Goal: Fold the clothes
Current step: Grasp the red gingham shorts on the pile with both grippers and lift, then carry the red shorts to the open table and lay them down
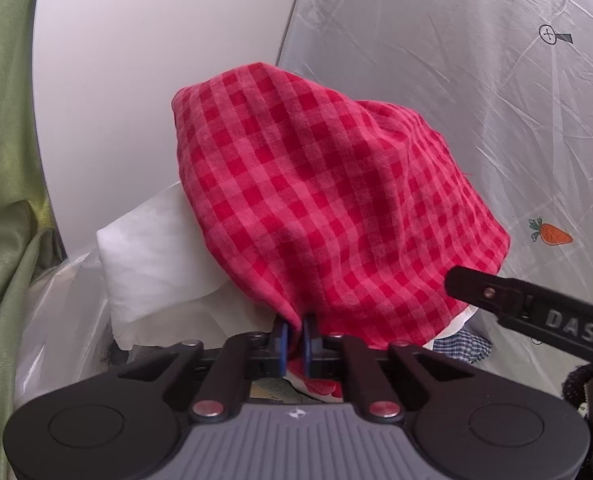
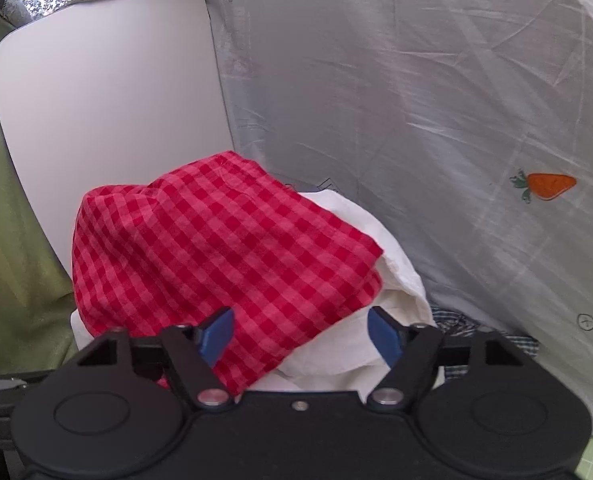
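A red checked cloth (image 1: 328, 200) is bunched in a mound over a pile of clothes. My left gripper (image 1: 296, 340) is shut on its near edge, the blue pads pinching the fabric. In the right wrist view the same red cloth (image 2: 216, 248) lies over a white garment (image 2: 380, 280). My right gripper (image 2: 302, 338) is open, its blue pads (image 2: 218, 334) spread over the cloth's near part, holding nothing. One of its black fingers (image 1: 528, 304) shows at the right of the left wrist view.
A white garment (image 1: 156, 264) and a blue-checked garment (image 1: 456, 346) lie under the red cloth. A pale sheet with carrot prints (image 2: 548, 186) lies to the right, a white table top (image 2: 96, 100) behind, and a green curtain (image 1: 4, 160) hangs at the left.
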Action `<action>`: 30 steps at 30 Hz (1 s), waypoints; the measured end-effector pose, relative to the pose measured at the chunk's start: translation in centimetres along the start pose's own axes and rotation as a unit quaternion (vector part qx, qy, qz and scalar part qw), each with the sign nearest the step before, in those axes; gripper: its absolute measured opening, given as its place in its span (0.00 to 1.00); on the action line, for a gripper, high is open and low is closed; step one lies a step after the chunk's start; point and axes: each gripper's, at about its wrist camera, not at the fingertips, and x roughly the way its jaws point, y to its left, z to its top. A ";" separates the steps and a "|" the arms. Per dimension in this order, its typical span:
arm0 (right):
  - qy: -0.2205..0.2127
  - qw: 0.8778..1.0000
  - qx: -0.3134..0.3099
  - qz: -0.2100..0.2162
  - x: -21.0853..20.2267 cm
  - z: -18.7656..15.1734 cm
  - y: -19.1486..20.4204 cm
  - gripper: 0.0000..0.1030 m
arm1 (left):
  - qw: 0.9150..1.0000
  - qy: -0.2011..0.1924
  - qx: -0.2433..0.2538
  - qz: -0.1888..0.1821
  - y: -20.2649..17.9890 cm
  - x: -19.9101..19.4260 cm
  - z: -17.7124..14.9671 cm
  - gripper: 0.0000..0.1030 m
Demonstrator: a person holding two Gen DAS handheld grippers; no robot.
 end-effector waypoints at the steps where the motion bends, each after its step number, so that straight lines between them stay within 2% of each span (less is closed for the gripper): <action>1: 0.003 1.000 0.001 0.008 0.3 -0.2 0.0 0.51 | 1.000 0.001 -0.001 -0.003 0.1 0.4 0.2 0.04; 2: 0.006 1.000 0.001 0.017 0.6 -0.3 0.0 0.44 | 1.000 0.001 -0.003 -0.005 0.1 0.8 0.4 0.03; 4: 0.006 1.000 -0.005 0.029 0.7 -0.8 0.1 0.15 | 1.000 -0.001 0.001 -0.005 0.0 0.7 0.3 0.03; 6: -0.002 0.999 -0.019 0.035 0.4 -1.4 0.2 0.01 | 1.000 -0.003 0.005 -0.003 -0.1 0.6 0.2 0.02; 14: -0.053 0.998 -0.015 0.031 -4.6 -4.1 -0.4 0.00 | 0.999 -0.027 0.022 -0.013 -1.7 -3.4 -1.6 0.02; 18: -0.078 0.997 0.002 0.015 -8.8 -6.3 -1.5 0.00 | 0.998 -0.033 0.050 -0.035 -3.9 -6.3 -4.0 0.02; 20: -0.087 0.996 0.019 0.004 -11.0 -7.9 -3.2 0.00 | 0.996 -0.034 0.068 -0.053 -5.5 -7.8 -5.8 0.02; 23: -0.099 0.993 0.053 -0.021 -14.8 -11.0 -6.2 0.00 | 0.992 -0.022 0.092 -0.082 -8.5 -9.8 -9.7 0.02; 25: -0.106 0.991 0.069 -0.051 -18.0 -14.1 -8.7 0.00 | 0.989 0.000 0.109 -0.105 -10.7 -10.6 -13.2 0.03; 27: -0.102 0.988 0.083 -0.084 -21.3 -17.7 -11.6 0.00 | 0.985 0.030 0.123 -0.118 -12.8 -11.0 -17.4 0.04; 30: -0.071 0.980 0.107 -0.151 -26.1 -24.5 -16.4 0.00 | 0.980 0.087 0.127 -0.128 -14.8 -11.3 -23.7 0.08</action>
